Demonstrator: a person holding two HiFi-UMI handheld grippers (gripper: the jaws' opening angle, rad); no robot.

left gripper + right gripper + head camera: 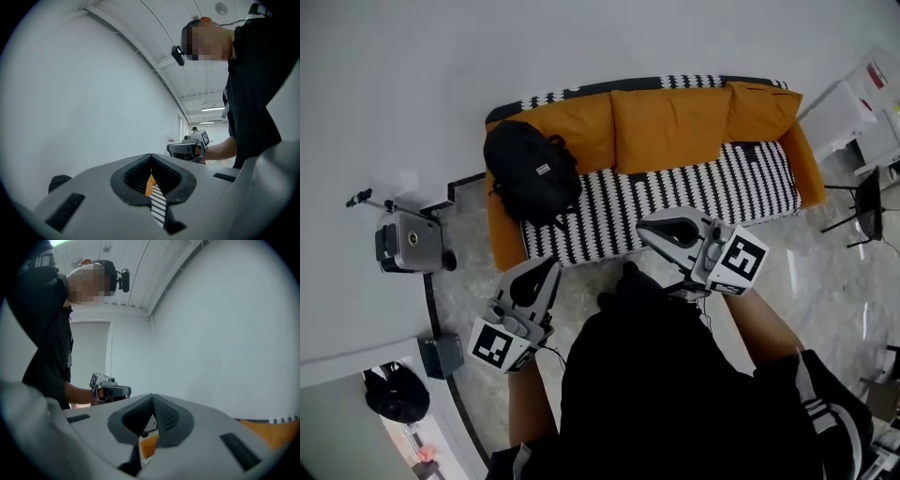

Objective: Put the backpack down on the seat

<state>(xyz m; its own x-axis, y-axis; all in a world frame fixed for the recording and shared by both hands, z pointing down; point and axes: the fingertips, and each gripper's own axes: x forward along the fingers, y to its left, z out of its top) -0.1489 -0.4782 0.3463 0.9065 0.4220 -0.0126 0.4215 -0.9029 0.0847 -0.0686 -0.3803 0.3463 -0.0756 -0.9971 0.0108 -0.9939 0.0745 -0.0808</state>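
We hold our grey left gripper (546,274) and grey right gripper (656,231) with jaws pressed together and empty, well apart from the black fabric backpack (532,172), which lies on the black-and-white striped sofa seat (703,192) at its left end in the head view, touching the orange cushions (670,127).

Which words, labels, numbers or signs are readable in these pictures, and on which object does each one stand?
No text can be read clearly.
On the backpack: a small white label, too small to read.
On the far wall: a red-and-white wall sign, blurred.
On the white box: red print, too small to read.
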